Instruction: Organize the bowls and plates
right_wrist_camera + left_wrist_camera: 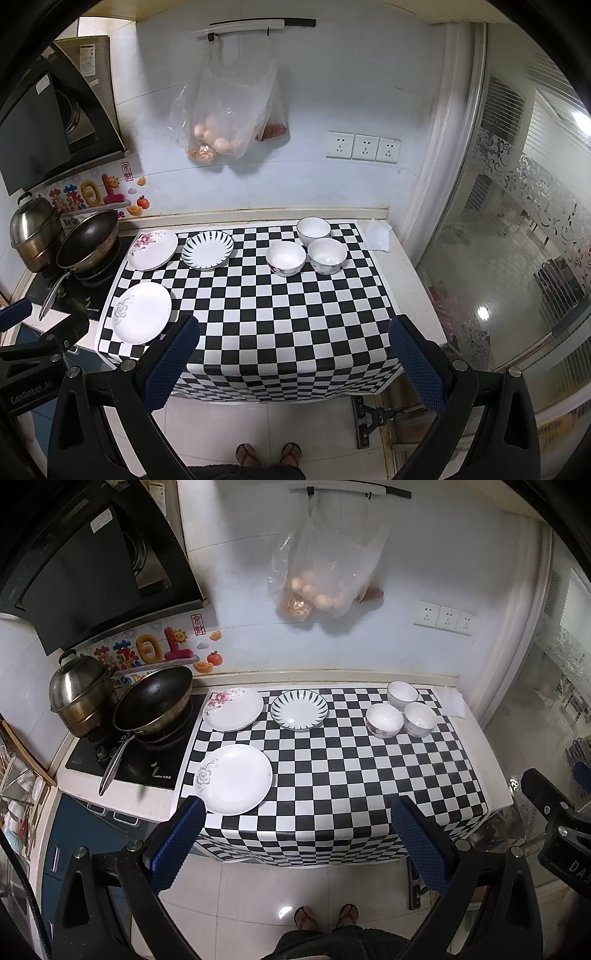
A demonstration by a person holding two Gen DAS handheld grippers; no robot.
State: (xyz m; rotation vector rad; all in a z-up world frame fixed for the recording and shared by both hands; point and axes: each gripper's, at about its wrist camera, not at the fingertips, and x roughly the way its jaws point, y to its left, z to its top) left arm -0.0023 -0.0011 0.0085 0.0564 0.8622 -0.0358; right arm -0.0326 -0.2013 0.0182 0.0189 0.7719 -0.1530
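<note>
Both grippers (295, 834) (293, 350) open, empty; 3 plates (233, 779), 3 bowls (384, 720) apart.

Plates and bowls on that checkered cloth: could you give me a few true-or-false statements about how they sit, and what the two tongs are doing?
1. Three plates lie flat on the cloth. True.
2. The three bowls are stacked in one another. False: they stand side by side in a cluster.
3. The striped plate lies between the flowered plate and the bowls. True.
4. The left tongs grip a plate. False: they are open and hold nothing.
5. The right tongs are open. True.
</note>
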